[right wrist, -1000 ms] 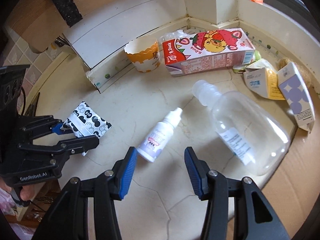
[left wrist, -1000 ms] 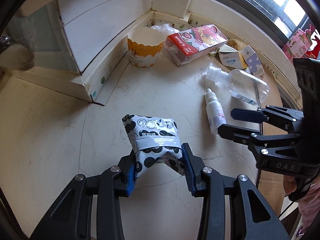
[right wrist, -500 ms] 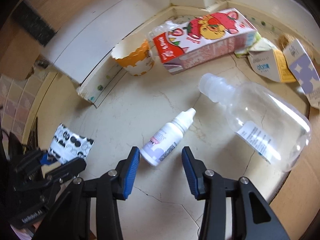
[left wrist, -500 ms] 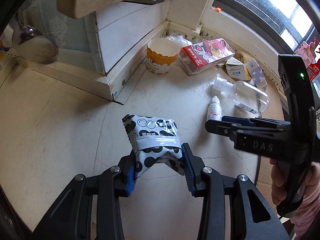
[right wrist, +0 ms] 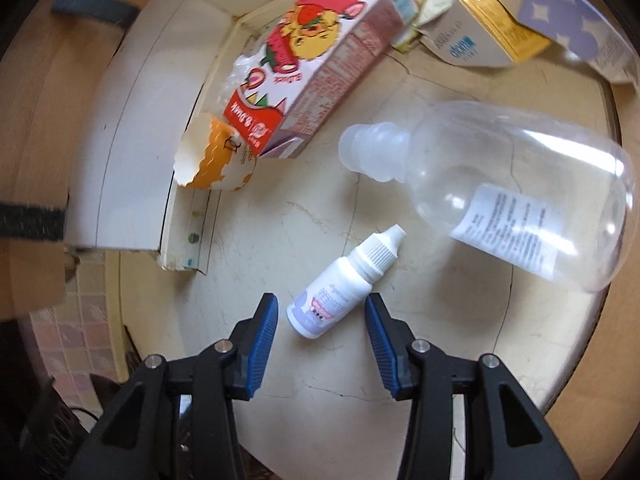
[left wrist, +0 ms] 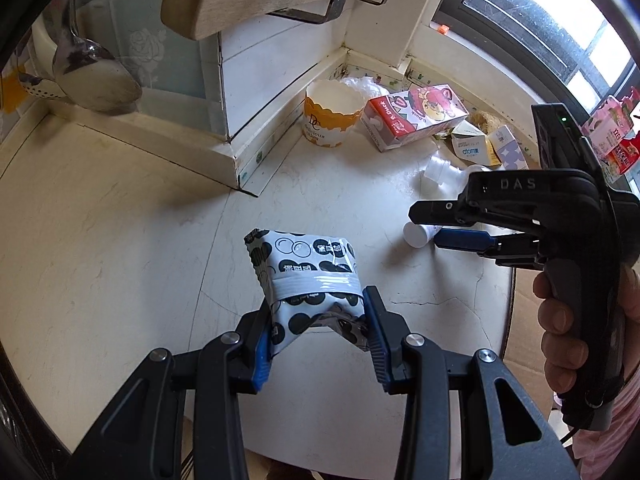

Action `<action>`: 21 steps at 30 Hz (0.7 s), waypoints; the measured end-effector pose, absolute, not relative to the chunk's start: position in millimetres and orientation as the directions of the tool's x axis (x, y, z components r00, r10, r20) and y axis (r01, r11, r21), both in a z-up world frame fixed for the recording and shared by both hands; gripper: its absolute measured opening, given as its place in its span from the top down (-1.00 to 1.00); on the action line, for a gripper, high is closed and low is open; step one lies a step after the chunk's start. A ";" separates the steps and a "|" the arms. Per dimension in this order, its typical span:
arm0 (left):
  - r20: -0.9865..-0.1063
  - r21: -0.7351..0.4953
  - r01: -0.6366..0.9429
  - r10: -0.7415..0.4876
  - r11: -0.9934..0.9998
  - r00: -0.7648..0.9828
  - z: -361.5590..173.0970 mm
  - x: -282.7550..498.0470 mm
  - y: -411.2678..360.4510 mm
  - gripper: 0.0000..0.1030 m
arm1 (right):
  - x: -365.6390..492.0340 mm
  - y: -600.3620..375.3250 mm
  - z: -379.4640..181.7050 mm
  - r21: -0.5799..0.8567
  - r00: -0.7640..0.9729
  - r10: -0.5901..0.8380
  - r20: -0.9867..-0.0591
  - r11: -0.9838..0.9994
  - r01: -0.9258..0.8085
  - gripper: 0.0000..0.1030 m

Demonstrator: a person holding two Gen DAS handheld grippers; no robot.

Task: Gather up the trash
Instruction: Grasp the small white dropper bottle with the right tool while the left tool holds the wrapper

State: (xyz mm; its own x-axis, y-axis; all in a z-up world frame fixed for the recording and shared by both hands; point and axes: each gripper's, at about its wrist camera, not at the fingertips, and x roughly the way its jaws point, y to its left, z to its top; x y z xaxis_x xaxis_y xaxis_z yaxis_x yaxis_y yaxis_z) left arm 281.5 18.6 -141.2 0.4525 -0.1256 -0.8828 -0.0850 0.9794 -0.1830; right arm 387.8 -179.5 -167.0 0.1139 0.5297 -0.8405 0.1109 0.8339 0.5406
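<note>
We hold a crumpled black-and-white spotted wrapper (left wrist: 308,280) in our left claw (left wrist: 318,336), the blue pads pinching its lower end so the rest stands up clear of the pale stone bench (left wrist: 120,248); keeping it clamped there frees the other hand to gather a second piece without setting the first one down. Our right claw (right wrist: 320,332) straddles the base of a small white dropper bottle (right wrist: 344,284) that lies on its side on the bench, and its jaws have just been closing a little, yet a gap shows on each side of the bottle, so we judge it not yet gripped. The bottle's cap points away toward a clear plastic bottle (right wrist: 520,196), also lying flat just beyond it. Further back, against the corner of the wall, sit the remaining pieces of trash: an orange-and-white paper cup (right wrist: 212,160), tipped in the right view, a red strawberry carton (right wrist: 312,56) and some small flattened boxes (right wrist: 480,32). In the left view the right claw reaches in from the right edge with its fingers stacked one above the other, a hand (left wrist: 568,328) wrapped round the grip below. Both claws tilt steeply down toward the bench. Our next move, as we read it, is to press the pads onto the dropper bottle's body, low enough that the rounded plastic does not squirt forward.
</note>
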 end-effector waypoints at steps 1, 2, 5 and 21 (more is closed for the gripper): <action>-0.882 -0.181 -0.084 -0.124 0.980 0.455 -140.2 281.3 18.0 0.25 | 389.8 -182.5 -168.9 0.546 0.116 0.534 -0.838 0.827 0.136 0.11; -0.881 -0.179 -0.083 -0.123 0.980 0.457 -139.7 281.5 17.7 0.25 | 390.7 -185.6 -168.6 0.544 0.120 0.531 -0.839 0.826 0.147 0.11; -0.880 -0.177 -0.083 -0.121 0.981 0.460 -139.2 281.5 17.0 0.25 | 391.3 -188.2 -165.5 0.527 0.132 0.511 -0.849 0.836 0.152 0.11; -0.879 -0.188 -0.081 -0.131 0.979 0.458 -140.9 261.1 11.1 0.29 | 370.7 -165.2 -158.9 0.411 0.131 0.411 -0.902 0.911 -0.027 0.48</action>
State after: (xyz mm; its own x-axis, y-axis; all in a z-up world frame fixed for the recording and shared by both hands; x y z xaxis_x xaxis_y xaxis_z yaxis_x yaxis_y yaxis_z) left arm 261.1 11.1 -140.9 0.4581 -0.1311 -0.8792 -0.0805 0.9789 -0.1879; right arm 370.7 -165.2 -158.9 0.1308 0.4107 -0.9023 -0.0269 0.9113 0.4109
